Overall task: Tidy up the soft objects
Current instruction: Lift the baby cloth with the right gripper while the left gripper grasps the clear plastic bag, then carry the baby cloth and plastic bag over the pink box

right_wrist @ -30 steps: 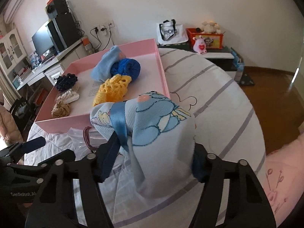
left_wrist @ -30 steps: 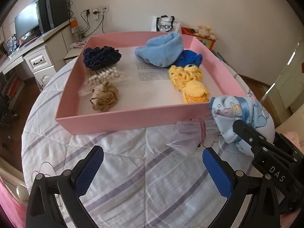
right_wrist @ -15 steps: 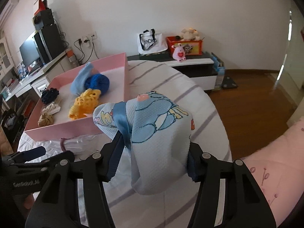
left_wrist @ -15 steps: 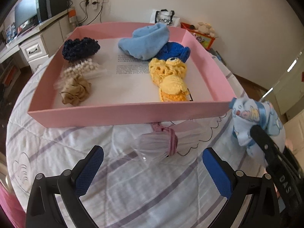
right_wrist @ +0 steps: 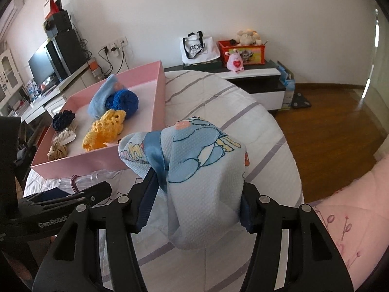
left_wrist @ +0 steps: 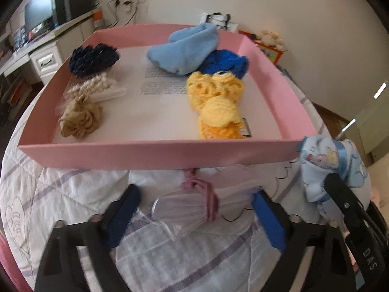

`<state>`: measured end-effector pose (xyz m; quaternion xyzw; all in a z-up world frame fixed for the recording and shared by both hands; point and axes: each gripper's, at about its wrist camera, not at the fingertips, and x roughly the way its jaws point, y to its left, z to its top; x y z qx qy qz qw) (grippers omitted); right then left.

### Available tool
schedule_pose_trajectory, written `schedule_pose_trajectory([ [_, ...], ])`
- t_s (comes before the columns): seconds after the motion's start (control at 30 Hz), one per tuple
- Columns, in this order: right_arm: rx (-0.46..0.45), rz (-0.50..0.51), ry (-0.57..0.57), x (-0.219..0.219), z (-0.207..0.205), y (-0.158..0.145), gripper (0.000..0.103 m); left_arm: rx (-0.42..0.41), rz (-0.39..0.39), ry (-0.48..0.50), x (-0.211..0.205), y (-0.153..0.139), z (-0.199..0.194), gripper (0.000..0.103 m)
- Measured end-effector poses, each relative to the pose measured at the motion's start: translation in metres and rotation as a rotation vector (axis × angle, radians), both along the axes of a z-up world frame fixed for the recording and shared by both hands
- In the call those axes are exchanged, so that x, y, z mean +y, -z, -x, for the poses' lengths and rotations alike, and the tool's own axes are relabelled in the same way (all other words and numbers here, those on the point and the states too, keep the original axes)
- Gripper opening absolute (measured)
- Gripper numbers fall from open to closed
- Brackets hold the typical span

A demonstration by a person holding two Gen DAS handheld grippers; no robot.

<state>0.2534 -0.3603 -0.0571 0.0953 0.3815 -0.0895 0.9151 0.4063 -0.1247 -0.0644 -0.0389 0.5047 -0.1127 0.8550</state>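
A sheer pouch (left_wrist: 184, 209) with a pink drawstring lies on the quilt just in front of the pink box (left_wrist: 155, 155). My left gripper (left_wrist: 194, 206) straddles the pouch; its jaws are closing, and the blue pads (left_wrist: 124, 214) are not pressing on it. My right gripper (right_wrist: 194, 194) is shut on a light blue cartoon-print cloth bundle (right_wrist: 201, 160), held above the quilt to the right of the box (right_wrist: 155, 112). That bundle (left_wrist: 325, 160) also shows at the right of the left wrist view. The box holds a light blue towel (left_wrist: 184, 48), blue yarn (left_wrist: 226, 60), yellow crochet pieces (left_wrist: 214, 97) and scrunchies (left_wrist: 80, 119).
The white quilt with purple stripes (right_wrist: 255, 126) covers a round surface that drops off on every side. A low cabinet (right_wrist: 255, 77) with a tote bag and toys stands by the far wall, with wooden floor (right_wrist: 328, 121) to the right. A desk with a monitor (left_wrist: 41, 17) stands at the left.
My left gripper has come down and forward over the sheer pouch, and its jaws have narrowed around it. The right gripper has drifted rightwards from the box with the bundle still in it.
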Motion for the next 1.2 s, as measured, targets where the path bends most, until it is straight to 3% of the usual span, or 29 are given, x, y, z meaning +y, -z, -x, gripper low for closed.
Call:
schedule_pose_trajectory([
  [0.47, -0.016, 0.007, 0.01, 0.009, 0.006, -0.008, 0.055, -0.055, -0.022, 0.061, 0.004, -0.017, 0.022, 0.072],
  [0.77, -0.052, 0.031, -0.001, 0.032, 0.02, -0.025, 0.055, -0.13, -0.026, 0.045, 0.027, -0.041, 0.046, 0.072],
  [1.2, -0.158, 0.075, -0.05, 0.077, 0.055, -0.065, 0.055, -0.325, -0.05, -0.033, 0.074, -0.097, 0.111, 0.072],
])
